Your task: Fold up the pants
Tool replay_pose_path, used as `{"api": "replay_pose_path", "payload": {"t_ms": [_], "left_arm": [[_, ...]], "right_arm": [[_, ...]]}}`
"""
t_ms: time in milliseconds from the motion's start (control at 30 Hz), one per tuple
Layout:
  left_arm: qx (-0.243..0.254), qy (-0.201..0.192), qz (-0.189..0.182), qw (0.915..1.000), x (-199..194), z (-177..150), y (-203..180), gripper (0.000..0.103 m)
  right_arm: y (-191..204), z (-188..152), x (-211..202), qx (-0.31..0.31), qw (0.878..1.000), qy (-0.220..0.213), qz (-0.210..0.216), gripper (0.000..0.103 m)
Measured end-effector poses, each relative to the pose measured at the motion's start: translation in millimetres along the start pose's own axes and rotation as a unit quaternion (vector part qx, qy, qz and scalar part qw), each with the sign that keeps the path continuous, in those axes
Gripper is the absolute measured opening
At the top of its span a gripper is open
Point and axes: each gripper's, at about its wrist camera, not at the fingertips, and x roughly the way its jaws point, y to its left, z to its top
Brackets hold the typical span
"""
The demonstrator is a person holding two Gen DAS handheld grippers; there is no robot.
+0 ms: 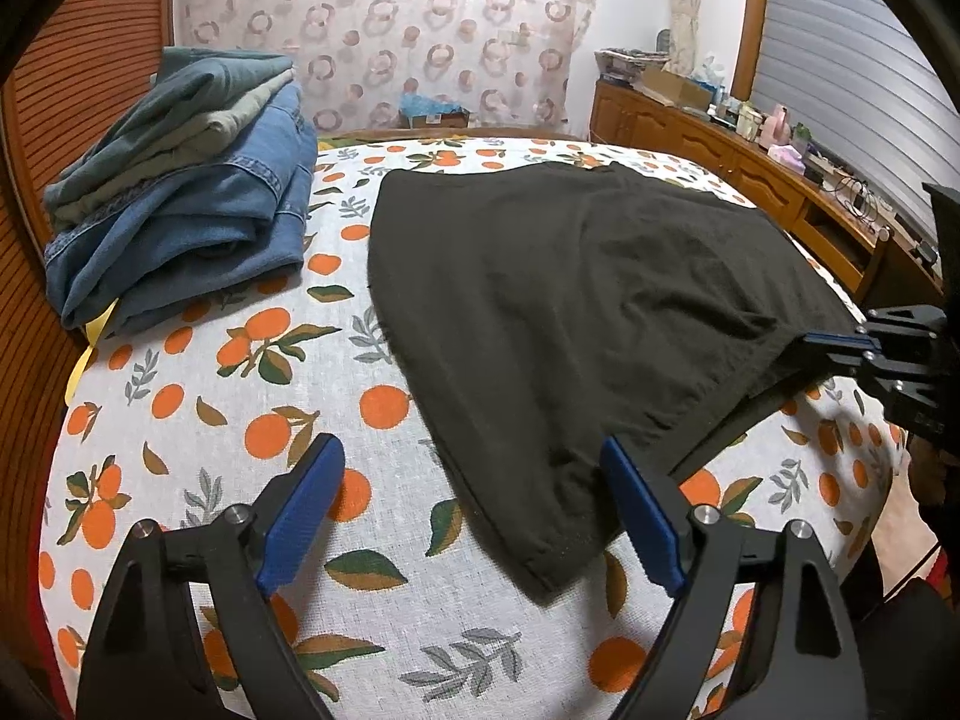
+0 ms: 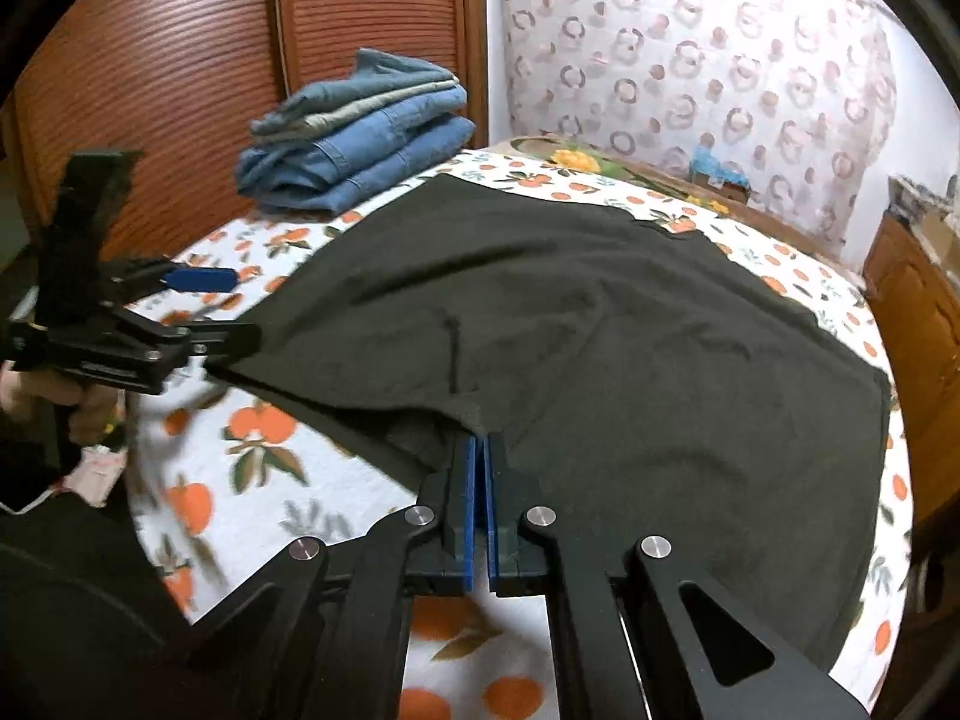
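Note:
Black pants point(image 1: 570, 312) lie spread flat on the orange-print bed sheet point(image 1: 240, 372). My left gripper point(image 1: 471, 462) stands open, its blue pads wide apart on either side of the pants' near corner and not pressing on it. At the right edge of that view my right gripper point(image 1: 810, 341) pinches the pants' side edge and raises a small fold. In the right wrist view the right gripper point(image 2: 480, 450) is shut, its blue pads together on the near hem of the pants point(image 2: 600, 330). The left gripper point(image 2: 231, 309) shows at the left, open at the cloth's corner, a hand below it.
A stack of folded jeans point(image 1: 180, 192) sits at the bed's far left corner, in front of slatted wooden doors point(image 2: 180, 90). A wooden cabinet point(image 1: 750, 162) with clutter on top runs along the right side. A patterned curtain point(image 1: 390, 30) hangs behind the bed.

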Motion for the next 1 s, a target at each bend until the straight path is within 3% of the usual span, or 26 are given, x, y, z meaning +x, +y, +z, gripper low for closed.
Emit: {"api": "replay_pose_path", "payload": {"t_ms": [267,467,567,733,1000], "left_arm": [[-0.005,-0.004,-0.002,1.0,-1,1,1,0.087],[-0.005,0.003,-0.008,1.0,-1,0,0,0.074],[-0.003,0.006,-0.012,0.9999,0,-2,-1,0.069],[0.0,0.01,-0.009,0.9999,-2,-7,-2,0.064],[0.008,0.01,0.0,0.9999,-6,-15,-5,0.061]], "right_arm": [[1,-9,-9,0.008,1.0,-0.003,0.014,0.002],[-5,-10,-10,0.027,1.0,-0.008,0.011,0.002],[-6,-10,-15,0.037,0.999,-0.018,0.008,0.01],[-9,-13,-34,0.057,0.997,-0.051,0.014,0.034],[-16,-18,-34,0.084,0.994,-0.07,-0.027,0.038]]}}
